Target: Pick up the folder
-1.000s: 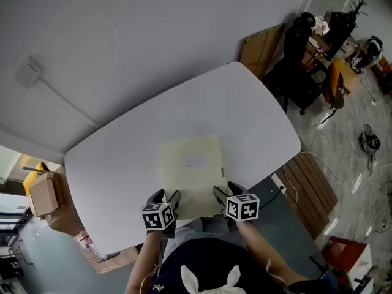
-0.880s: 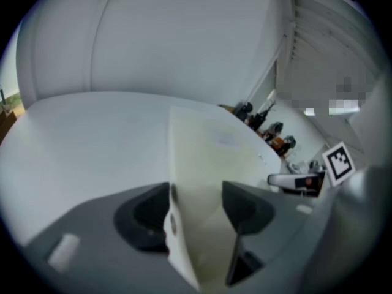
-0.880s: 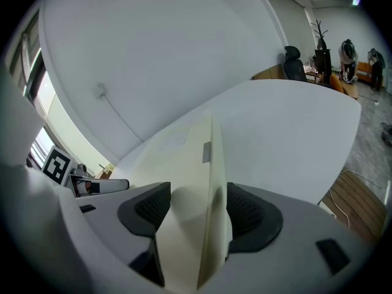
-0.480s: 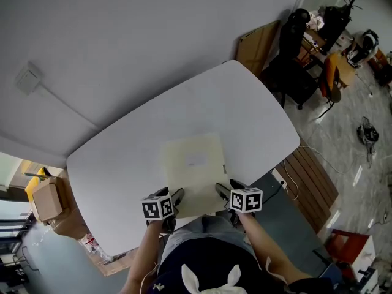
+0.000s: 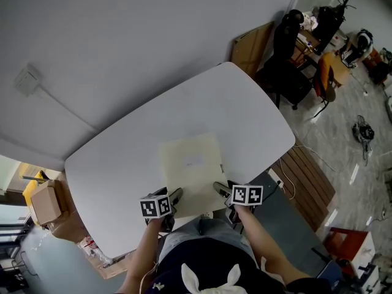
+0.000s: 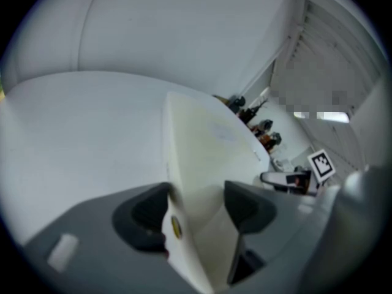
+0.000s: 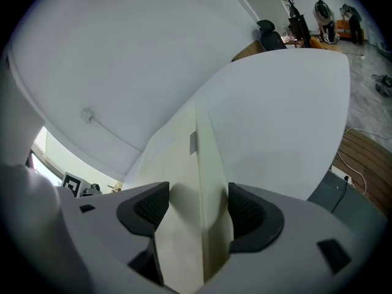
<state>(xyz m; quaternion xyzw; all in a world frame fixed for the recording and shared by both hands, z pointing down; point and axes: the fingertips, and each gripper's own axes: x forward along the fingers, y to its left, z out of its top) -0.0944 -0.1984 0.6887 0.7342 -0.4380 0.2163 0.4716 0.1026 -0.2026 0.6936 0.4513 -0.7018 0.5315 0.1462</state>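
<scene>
Inspection of the white table (image 5: 245,109): one cream folder (image 5: 191,167) lay flat on it, near the edge closest to the person, cover shut. A pale label showed on the cover. Nothing of the folder's contents was visible.

Left gripper (image 6: 196,210): the jaws stood wide and had just been opening. The folder's near left corner sat between them. The folder's thin edge ran close along one pad, and the other pad stood clear of the cover. No clamping was observed.

Right gripper (image 7: 197,204): the jaws also stood wide and had just been opening. The folder's near right corner lay between the pads and filled most of the gap. No firm pinch could be confirmed there.

In the head view both grippers sat at the folder's near edge, one at each corner.

A brown cardboard box (image 5: 44,204) stood on the floor beyond the table's left end. Its contents could not be made out.
</scene>
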